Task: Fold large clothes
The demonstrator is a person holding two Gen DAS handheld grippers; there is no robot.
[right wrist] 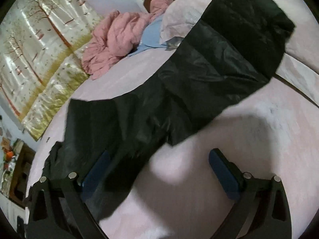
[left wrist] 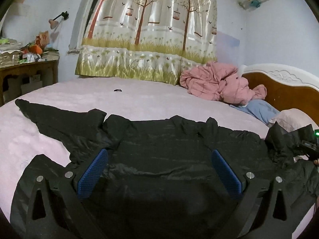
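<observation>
A large black shiny jacket (left wrist: 163,145) lies spread on the pink bed sheet (left wrist: 99,97), one sleeve (left wrist: 49,115) stretched to the far left. My left gripper (left wrist: 159,159) is open, its blue pads (left wrist: 95,171) wide apart over the jacket's body. In the right wrist view the jacket's other sleeve (right wrist: 219,59) runs diagonally toward the pillows. My right gripper (right wrist: 159,163) is open above the sheet (right wrist: 199,189) and the jacket's edge, holding nothing. The right gripper also shows at the left wrist view's right edge (left wrist: 309,149).
A crumpled pink quilt (left wrist: 215,81) and a blue cloth (left wrist: 257,109) lie by the wooden headboard (left wrist: 283,87). A tree-print curtain (left wrist: 149,29) hangs behind the bed. A cluttered wooden desk (left wrist: 26,65) stands at far left. A small dark item (left wrist: 118,90) lies on the sheet.
</observation>
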